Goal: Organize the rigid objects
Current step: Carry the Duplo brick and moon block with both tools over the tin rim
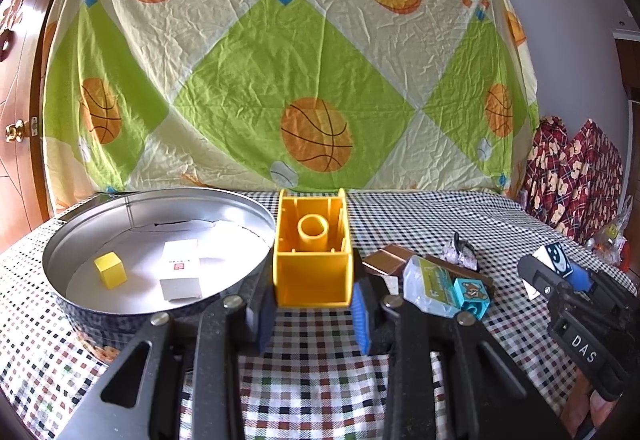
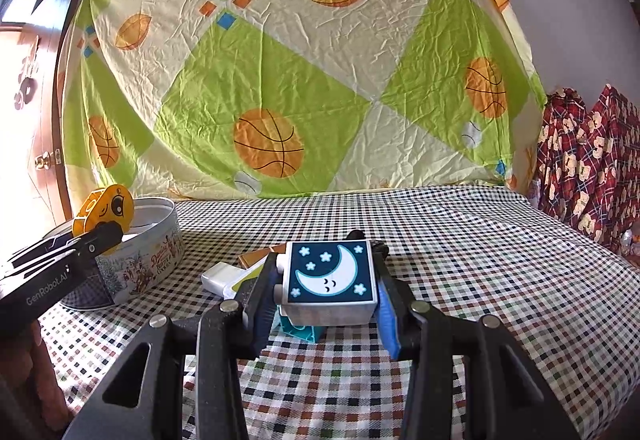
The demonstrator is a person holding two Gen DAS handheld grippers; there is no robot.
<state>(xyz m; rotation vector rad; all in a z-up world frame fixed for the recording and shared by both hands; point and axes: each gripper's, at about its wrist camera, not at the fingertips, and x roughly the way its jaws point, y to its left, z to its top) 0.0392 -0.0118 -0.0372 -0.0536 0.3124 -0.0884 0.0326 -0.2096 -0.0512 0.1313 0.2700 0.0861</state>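
So the yellow block (image 1: 313,272) is clamped in the left gripper (image 1: 314,314), hollow underside facing the camera so you can see the round tube inside it. It's held up in the air right beside the rim of the round tin (image 1: 160,252), not over it as far as I can tell. From the right wrist view the same block shows a printed face on its side, sitting up at tin-rim height.

Inside the tin there's a small yellow cube (image 1: 110,270) and a white box (image 1: 181,275) lying on the white lining, a little apart from each other.

The right gripper (image 2: 326,306) is closed on the moon block (image 2: 331,280), a white block with a dark blue panel showing a crescent moon and stars, panel tilted up toward the camera. It looks lifted just above the pile, but I can't say for sure.

The pile sits on the checkered cloth (image 1: 420,216) between the two grippers: a teal bear block (image 1: 472,298), a clear plastic packet (image 1: 430,284) touching it, a brown flat piece (image 1: 386,260) behind, and a crinkly foil wrapper (image 1: 460,252) a bit further back.

Behind everything hangs a green and cream sheet with basketballs (image 1: 280,52), and a red plaid fabric (image 1: 572,176) is bunched at the far right.
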